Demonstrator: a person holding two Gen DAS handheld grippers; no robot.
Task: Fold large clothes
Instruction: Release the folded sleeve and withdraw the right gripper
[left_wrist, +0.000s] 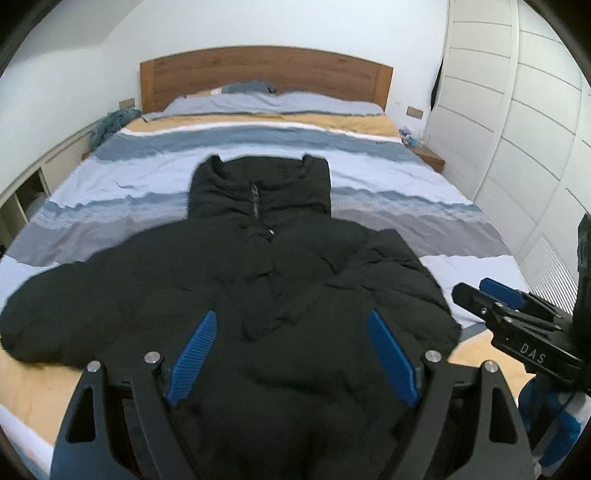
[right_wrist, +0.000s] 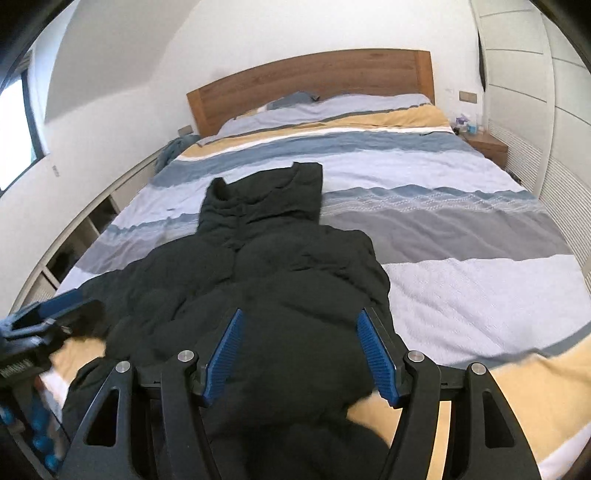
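A black puffer jacket (left_wrist: 295, 258) lies front up on the striped bed cover (left_wrist: 406, 173), hood toward the headboard. Its left sleeve (left_wrist: 48, 317) spreads out sideways. My left gripper (left_wrist: 291, 314) hovers open over the jacket's lower body, with only fabric below its blue pads (left_wrist: 195, 354). The right gripper (left_wrist: 476, 290) shows at the jacket's right edge. In the right wrist view the jacket (right_wrist: 295, 266) fills the centre. My right gripper (right_wrist: 300, 314) stands open above its lower right part, pinching nothing. The left gripper (right_wrist: 55, 306) is blurred at the left.
A wooden headboard (left_wrist: 266, 74) and pillows close off the far end. White wardrobe doors (left_wrist: 517, 147) and a nightstand (right_wrist: 487, 146) line the right side. Low open shelves (left_wrist: 33, 184) and a heap of blue cloth (left_wrist: 110, 123) line the left. Bare bed cover (right_wrist: 461, 288) lies to the jacket's right.
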